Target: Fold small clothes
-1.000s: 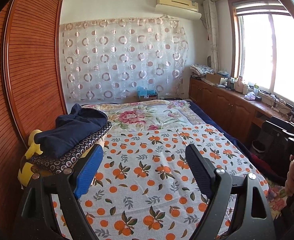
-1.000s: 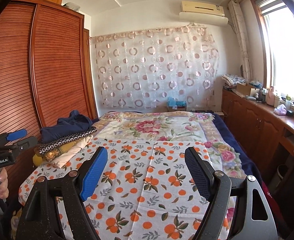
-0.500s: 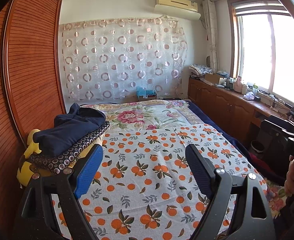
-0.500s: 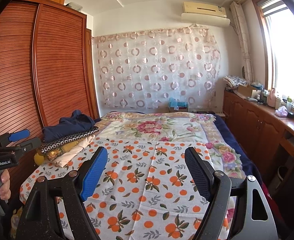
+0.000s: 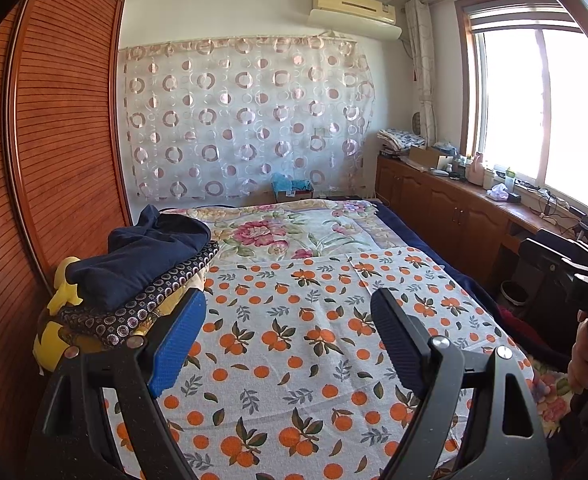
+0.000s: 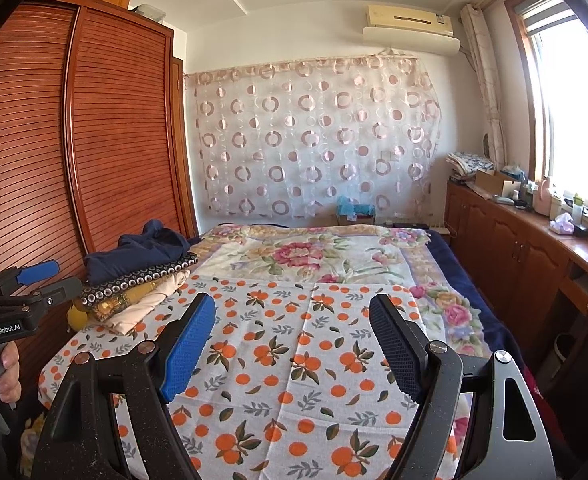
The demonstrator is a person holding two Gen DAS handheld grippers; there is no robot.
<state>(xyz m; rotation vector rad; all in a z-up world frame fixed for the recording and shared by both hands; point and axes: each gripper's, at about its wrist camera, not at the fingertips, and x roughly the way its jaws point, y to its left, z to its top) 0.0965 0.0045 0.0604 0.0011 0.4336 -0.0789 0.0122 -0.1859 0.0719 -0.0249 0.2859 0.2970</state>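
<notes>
Left gripper (image 5: pixel 285 340): jaws spread, empty.
Right gripper (image 6: pixel 291 344): jaws spread, empty.
Risk: clothes pile (image 5: pixel 133 276), frame left, looks loosely stacked; a careless pull could topple it.

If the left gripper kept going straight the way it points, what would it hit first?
Probably the orange-print sheet on the bed; nothing lies between the open left gripper and it. Depth is hard to judge.

Left wrist view: from the foot of the bed (image 5: pixel 294 360), low and near the cloth, looking along it toward the curtain (image 5: pixel 245 120), with the wardrobe (image 5: pixel 65 128) close on the left. Right wrist view: from the same end, set farther right and slightly less tilted down, facing the same curtain (image 6: pixel 314 140). Both share the bed (image 6: pixel 294 360), the pile of clothes (image 5: pixel 133 272) (image 6: pixel 133 276), curtain and window side.
</notes>
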